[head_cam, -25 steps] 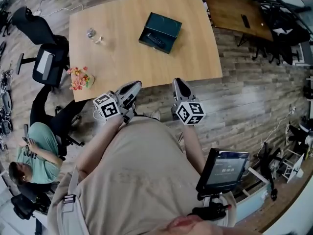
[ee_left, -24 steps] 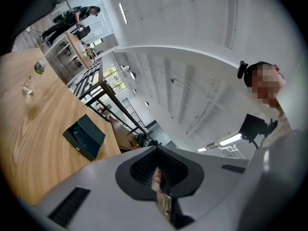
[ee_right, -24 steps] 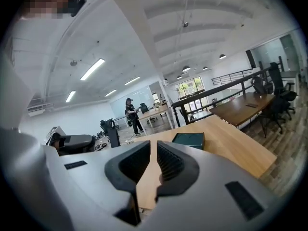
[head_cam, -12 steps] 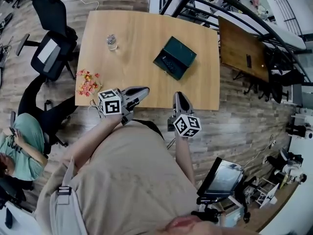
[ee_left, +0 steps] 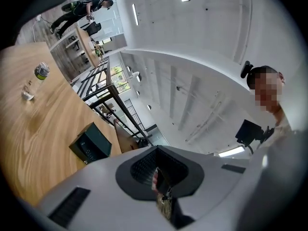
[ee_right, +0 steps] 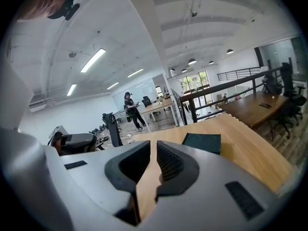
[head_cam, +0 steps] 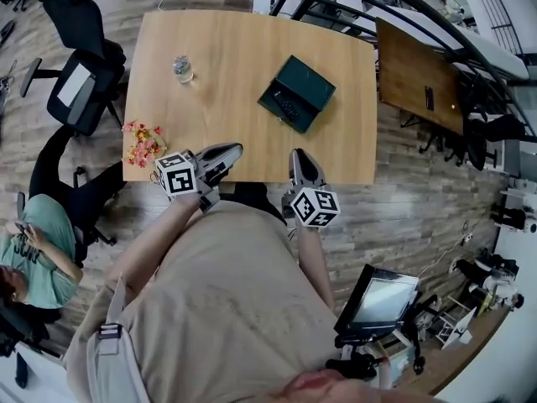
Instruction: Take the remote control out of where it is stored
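Left gripper [head_cam: 237, 148] and right gripper [head_cam: 296, 153], fingers closed, hover at surface's [head_cam: 218, 57] near edge; remote control [head_cam: 289, 105] lies in box [head_cam: 309, 82] toward far-right corner.

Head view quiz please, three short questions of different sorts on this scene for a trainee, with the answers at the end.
1. True or false: the remote control lies inside the open dark box on the table.
2. Which thing lies at the table's near left corner? A: flowers. B: a mug. C: a book.
3. Fill in the missing word: the jaws of the right gripper are ___, with nothing between them.

Key: 1 true; 2 A; 3 shut.
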The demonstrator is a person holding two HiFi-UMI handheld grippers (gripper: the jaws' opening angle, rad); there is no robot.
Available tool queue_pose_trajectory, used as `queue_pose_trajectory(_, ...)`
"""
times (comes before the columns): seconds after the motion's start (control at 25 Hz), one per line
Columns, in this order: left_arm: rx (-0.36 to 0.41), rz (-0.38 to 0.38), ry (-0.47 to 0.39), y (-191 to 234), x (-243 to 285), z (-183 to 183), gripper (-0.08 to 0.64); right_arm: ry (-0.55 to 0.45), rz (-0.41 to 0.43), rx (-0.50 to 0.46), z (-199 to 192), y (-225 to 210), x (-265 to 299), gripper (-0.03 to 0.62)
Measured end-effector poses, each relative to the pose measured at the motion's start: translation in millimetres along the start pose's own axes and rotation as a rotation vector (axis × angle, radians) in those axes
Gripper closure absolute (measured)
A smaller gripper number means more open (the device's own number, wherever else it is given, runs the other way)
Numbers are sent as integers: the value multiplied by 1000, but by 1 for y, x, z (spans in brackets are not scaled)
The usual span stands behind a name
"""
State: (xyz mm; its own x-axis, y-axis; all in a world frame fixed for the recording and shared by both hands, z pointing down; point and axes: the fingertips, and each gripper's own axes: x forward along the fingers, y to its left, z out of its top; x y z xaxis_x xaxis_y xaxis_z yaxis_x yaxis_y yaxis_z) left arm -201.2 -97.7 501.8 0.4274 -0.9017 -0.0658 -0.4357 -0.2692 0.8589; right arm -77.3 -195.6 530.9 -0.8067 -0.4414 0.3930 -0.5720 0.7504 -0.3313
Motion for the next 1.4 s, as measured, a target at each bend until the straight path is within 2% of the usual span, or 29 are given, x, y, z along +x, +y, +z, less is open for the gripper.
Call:
queue_pose_trajectory(0.12,6,18,2,-2,26,-2,555,7,16,1,10,-24,7,546)
queue_pose_trajectory(0.32,90,69,7,-14,66,6,555,11,56,1,33,-63,22,546)
queue_pose_trajectory(0.44,118,127,-28,-11,84,18,555,15,91,-28,47,-80,37,546)
queue_pose_trajectory(0.6,172,187,-95,-11,96,29,555,57,120,-56,46,-108,57,546)
queue_pose_trajectory(1.08,206,407,-241,14,91,30,554,258,220,-225,8,-154,112,546)
queue_pose_trajectory(1.2,230,440,-273,19,90,29,554,293,261,-267,-6,-160,127,546)
queue_pose_trajectory(1.4,263,483,-304,23,91,26,554,437,309,-354,-51,-174,157,486)
